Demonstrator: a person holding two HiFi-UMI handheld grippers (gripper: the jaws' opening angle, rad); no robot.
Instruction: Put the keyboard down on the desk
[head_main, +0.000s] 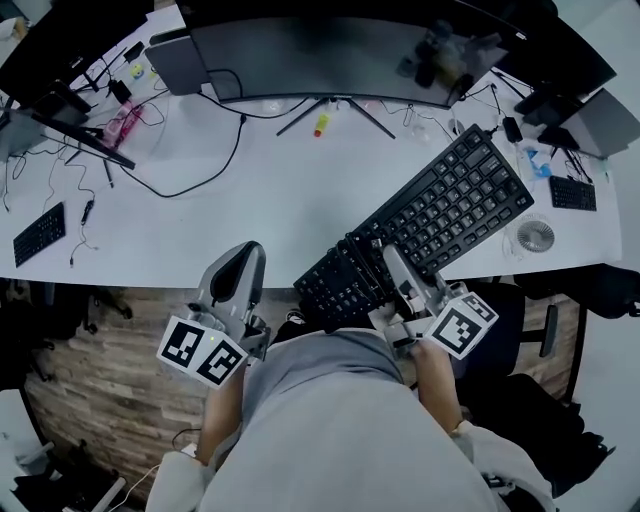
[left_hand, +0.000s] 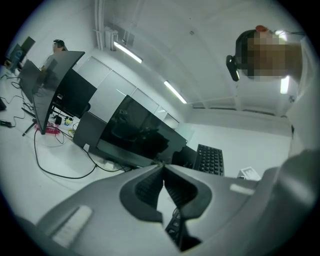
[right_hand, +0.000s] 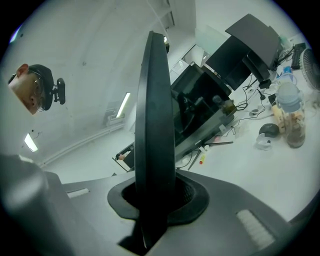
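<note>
Overall: seen from above, a person in a grey top was at the front edge of a white surface that was cluttered along its far side.
Keyboard: black, keys facing up, set on a slant from close to the person up toward the right. Its far part was over the surface and its near end jutted out past the front edge. Whether it rested on the surface could not be told.
Right hand-held gripper: pinching the near end of the keyboard, with one jaw lying over the keys. In the right gripper view the keyboard rose edge-on from between the two jaws, which were clamped on it.
Left hand-held gripper: near the keyboard's near end, to its left and apart from it. Its jaws were pressed together at the tips, with nothing between them.
Monitor: wide, curved and dark, at the back of the surface on a splayed stand.
Cable: black, looping across the surface left of the stand.
Small keyboard: black, near the left front edge, well apart from the held one.
Fan: small and round, just right of the held keyboard.
Floor: wood-patterned, showing below the front edge.
</note>
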